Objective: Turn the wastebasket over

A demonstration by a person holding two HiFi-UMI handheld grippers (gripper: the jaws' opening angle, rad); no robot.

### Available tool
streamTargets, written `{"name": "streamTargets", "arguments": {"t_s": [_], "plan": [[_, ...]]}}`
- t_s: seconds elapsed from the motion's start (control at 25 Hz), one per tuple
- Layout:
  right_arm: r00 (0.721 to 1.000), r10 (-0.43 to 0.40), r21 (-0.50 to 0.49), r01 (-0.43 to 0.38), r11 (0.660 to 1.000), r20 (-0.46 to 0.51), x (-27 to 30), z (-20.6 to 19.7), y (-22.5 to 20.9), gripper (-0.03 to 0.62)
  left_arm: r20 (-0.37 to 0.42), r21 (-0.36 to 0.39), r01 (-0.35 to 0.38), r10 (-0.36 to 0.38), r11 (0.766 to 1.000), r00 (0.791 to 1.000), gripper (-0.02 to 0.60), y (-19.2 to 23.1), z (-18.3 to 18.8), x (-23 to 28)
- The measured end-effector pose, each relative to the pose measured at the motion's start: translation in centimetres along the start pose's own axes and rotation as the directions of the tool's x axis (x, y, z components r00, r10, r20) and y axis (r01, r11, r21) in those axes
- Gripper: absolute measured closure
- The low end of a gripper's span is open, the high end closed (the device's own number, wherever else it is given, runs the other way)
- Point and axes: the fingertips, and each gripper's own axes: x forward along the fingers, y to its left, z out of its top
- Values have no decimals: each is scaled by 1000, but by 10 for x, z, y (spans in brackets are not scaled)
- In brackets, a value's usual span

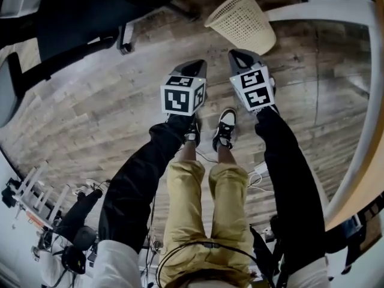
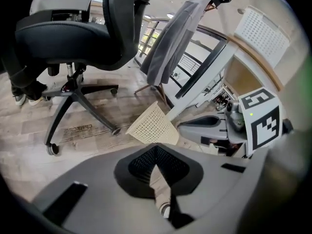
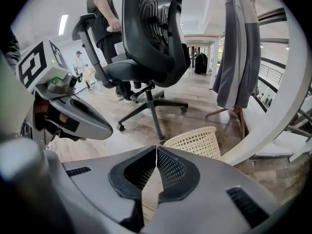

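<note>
- A wood-plank floor (image 1: 90, 119) spreads underfoot, with a black office chair (image 3: 146, 43) at the far left and a white curved frame (image 3: 273, 116) on the right.
- The left gripper (image 2: 156, 149) has its mesh-textured black pads pressed together at the tips, with nothing between them.
- The right gripper (image 3: 156, 151) is likewise closed and empty.
- The wastebasket (image 1: 243, 21) is cream lattice plastic and tapered. It stands upright beyond both grippers, beside the frame and untouched, with bare floor to its near left.
</note>
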Motion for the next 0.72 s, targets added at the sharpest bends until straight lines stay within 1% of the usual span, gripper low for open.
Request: {"name": "streamTargets", "arguments": {"t_s": [0.12, 0.2, 0.28, 0.36, 0.44, 0.6, 0.72], "plan": [[1000, 3, -49, -3, 999, -18, 19, -5, -9, 571, -32, -11, 2, -2, 1000, 999, 580, 4, -2, 20], [1000, 5, -66, -7, 998, -31, 29, -9, -16, 571, -56, -34, 7, -9, 999, 998, 580, 5, -5, 33], [999, 6, -77, -9, 997, -41, 39, -11, -23, 571, -68, -52, 12, -15, 999, 998, 580, 7, -5, 45], [999, 8, -120, -15, 993, -54, 51, -8, -30, 571, -70, -57, 16, -20, 998, 997, 580, 11, 1, 55], [998, 11, -184, -21, 983, -57, 63, 0, -38, 571, -66, -53, 17, -21, 998, 998, 580, 15, 9, 65], [998, 20, -273, -34, 961, -54, 78, 12, -49, 571, -57, -49, 13, -16, 999, 998, 580, 20, 17, 74], [997, 29, -348, -51, 936, -68, 90, 16, -59, 569, -50, -53, 12, -14, 999, 999, 580, 23, 19, 83]]}}
